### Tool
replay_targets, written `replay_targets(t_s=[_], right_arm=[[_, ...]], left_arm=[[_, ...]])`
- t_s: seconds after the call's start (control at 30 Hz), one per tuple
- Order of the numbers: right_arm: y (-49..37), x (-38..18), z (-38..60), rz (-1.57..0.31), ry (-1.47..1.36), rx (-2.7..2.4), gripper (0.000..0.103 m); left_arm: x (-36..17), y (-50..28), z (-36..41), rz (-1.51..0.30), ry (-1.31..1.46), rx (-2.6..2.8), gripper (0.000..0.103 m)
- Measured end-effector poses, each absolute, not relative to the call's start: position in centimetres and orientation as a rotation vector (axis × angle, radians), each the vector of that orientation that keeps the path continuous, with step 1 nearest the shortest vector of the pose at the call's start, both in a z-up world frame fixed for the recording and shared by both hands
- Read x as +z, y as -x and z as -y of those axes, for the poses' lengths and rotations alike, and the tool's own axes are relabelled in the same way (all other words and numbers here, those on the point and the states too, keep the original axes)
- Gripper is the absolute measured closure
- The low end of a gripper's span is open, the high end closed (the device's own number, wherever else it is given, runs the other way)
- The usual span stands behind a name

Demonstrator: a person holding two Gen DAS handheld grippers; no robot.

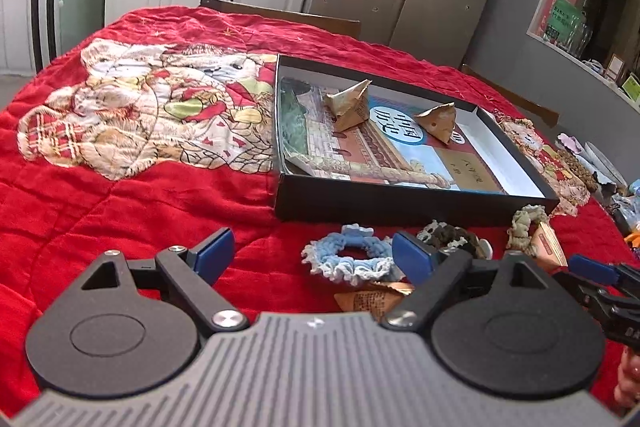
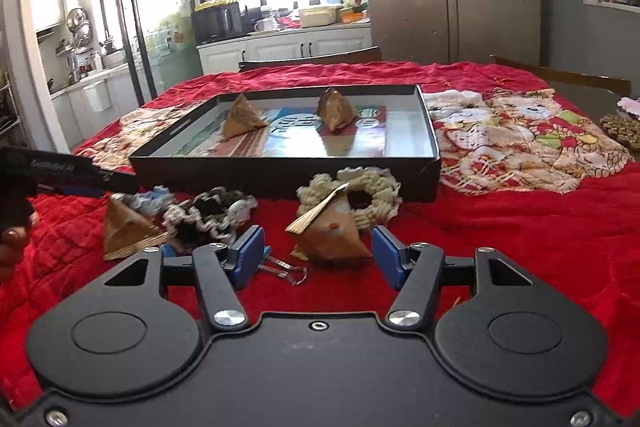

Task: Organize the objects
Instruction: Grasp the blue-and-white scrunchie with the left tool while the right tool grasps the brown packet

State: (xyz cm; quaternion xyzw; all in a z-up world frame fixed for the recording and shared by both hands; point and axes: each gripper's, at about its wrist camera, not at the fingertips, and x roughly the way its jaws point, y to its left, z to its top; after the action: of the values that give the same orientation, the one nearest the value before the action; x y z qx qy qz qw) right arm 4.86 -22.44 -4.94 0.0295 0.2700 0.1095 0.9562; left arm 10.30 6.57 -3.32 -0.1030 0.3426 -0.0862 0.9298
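Nearest in the right wrist view, the right gripper [image 2: 316,257] is seen with its jaws apart, and a brown paper pyramid [image 2: 330,233] stands between the blue pads, which are close to it but not seen to press on it. Its tip points up, and a loose flap sticks out toward the upper left. Just left of the pad a metal clip [image 2: 286,269] lies on the red quilt [image 2: 520,227]. Behind the pyramid a cream crochet ring [image 2: 356,189] lies flat, and to the left a dark crochet ring [image 2: 208,215] and a second loose pyramid [image 2: 128,229] are seen. In the left wrist view, the left gripper [image 1: 314,253] is held with its jaws wide apart and empty, and a blue crochet ring [image 1: 350,259] lies just ahead between the fingers. So three rings and two loose pyramids are counted on the quilt. Farther away, the black shallow box [image 2: 288,175] lies with its long side across the view; inside it, two more paper pyramids [image 2: 242,117] stand upright on a flat printed book [image 1: 384,151].
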Motion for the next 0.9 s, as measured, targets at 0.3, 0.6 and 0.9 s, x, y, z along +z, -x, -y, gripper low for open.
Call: replay_targets(t_s=[0.3, 0.6, 0.9], right_arm=[[-6.9, -5.8, 22.0, -0.548, -0.023, 0.187, 0.045], [-7.5, -6.0, 22.4, -0.552, -0.046, 0.186, 0.051], [-7.5, -6.1, 22.1, -0.557, -0.031, 0.199, 0.062]], left_arm=[[-4.2, -10.4, -6.2, -0.719, 0.207, -0.2, 0.023], [-4.7, -10.1, -4.9, -0.745, 0.146, -0.251, 0.045], [-4.6, -10.2, -5.6, -0.74, 0.193, -0.243, 0.069]])
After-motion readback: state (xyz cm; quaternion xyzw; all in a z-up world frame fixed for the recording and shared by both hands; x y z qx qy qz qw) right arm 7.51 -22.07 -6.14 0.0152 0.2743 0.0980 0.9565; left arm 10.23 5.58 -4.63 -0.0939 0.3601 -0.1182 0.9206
